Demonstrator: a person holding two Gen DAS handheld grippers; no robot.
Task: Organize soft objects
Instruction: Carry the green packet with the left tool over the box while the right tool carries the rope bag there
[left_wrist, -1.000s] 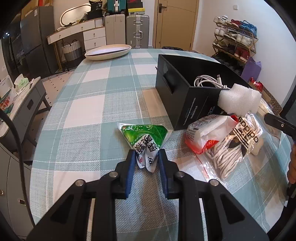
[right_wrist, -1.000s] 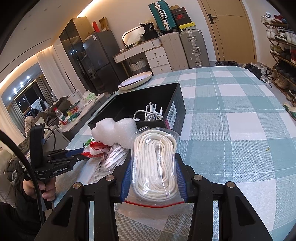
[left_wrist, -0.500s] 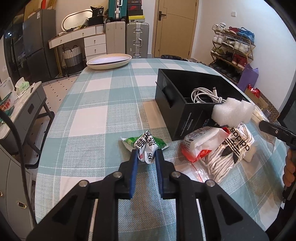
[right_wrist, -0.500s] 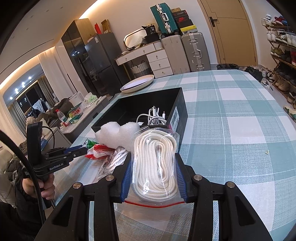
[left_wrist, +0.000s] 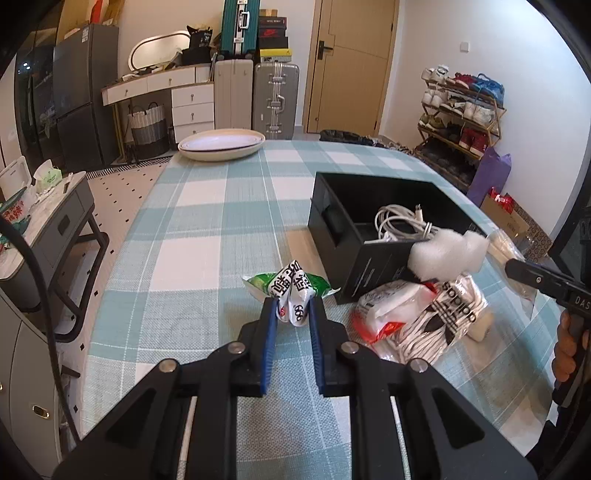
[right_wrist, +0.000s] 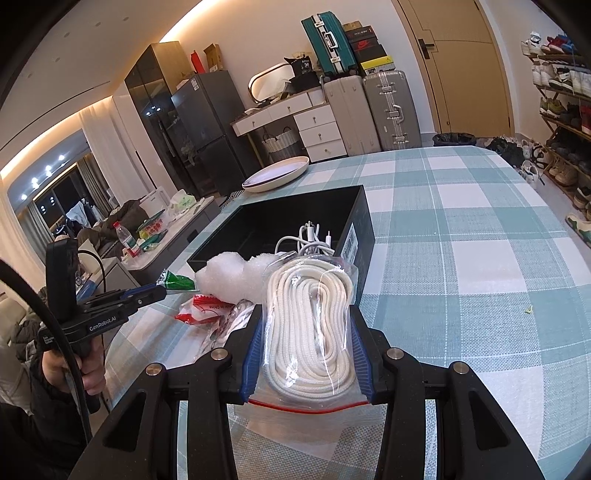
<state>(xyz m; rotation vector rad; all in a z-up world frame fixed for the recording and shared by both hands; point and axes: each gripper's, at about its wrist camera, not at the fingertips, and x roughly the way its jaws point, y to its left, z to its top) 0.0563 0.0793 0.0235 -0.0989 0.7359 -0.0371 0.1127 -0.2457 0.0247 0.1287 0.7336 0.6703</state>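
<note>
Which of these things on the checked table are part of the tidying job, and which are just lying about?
Part of the job:
- green snack packet, pinched in the left hand-held gripper
- bagged white rope, clamped in the right hand-held gripper
- white foam piece
- bagged laces
- black box

Just lying about:
- oval dish
- suitcases
- shoe rack

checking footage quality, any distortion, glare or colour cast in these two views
Left wrist view: fisheye bends the door frame, cool daylight, sharp. Right wrist view: same bending, warm cast from the ceiling light strip, glare streaks on the rope bag in the right tongs.
</note>
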